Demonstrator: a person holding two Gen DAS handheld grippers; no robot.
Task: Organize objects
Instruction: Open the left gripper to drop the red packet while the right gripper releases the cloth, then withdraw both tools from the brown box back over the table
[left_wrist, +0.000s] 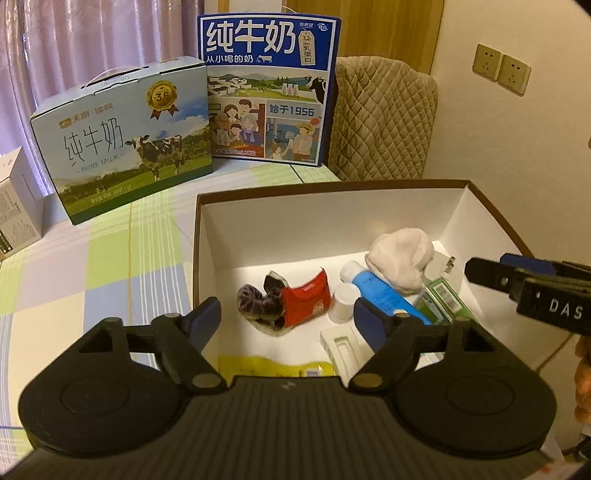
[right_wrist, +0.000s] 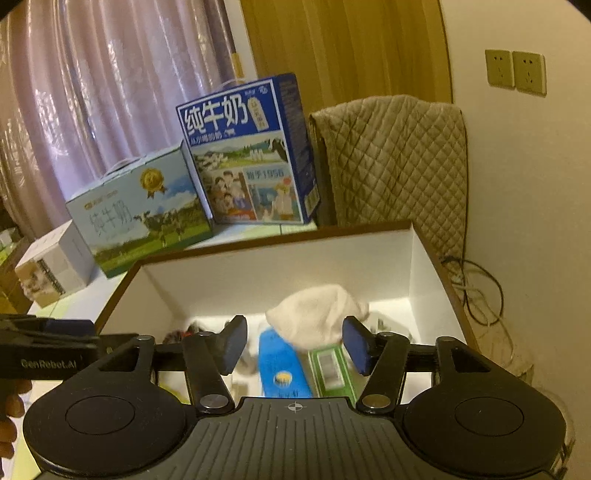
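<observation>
White-walled, brown-rimmed box (left_wrist: 332, 218) on checked surface (left_wrist: 110, 266), holding blue tube (left_wrist: 380, 291), pale sock (left_wrist: 402, 254), red packet (left_wrist: 306, 299), dark scrunchie (left_wrist: 258, 302), green packet (left_wrist: 443, 299). Left tongs (left_wrist: 288, 314) level above near end of box, jaws wide apart, empty. Right tongs (right_wrist: 293, 345) poised over tube and sock, jaws likewise spread, gripping nothing. Two milk cartons (left_wrist: 136, 136) upright behind box.

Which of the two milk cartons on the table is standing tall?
The dark blue milk carton, upright at the back; the pale carton with the cow beside it sits lower and wide.
</observation>
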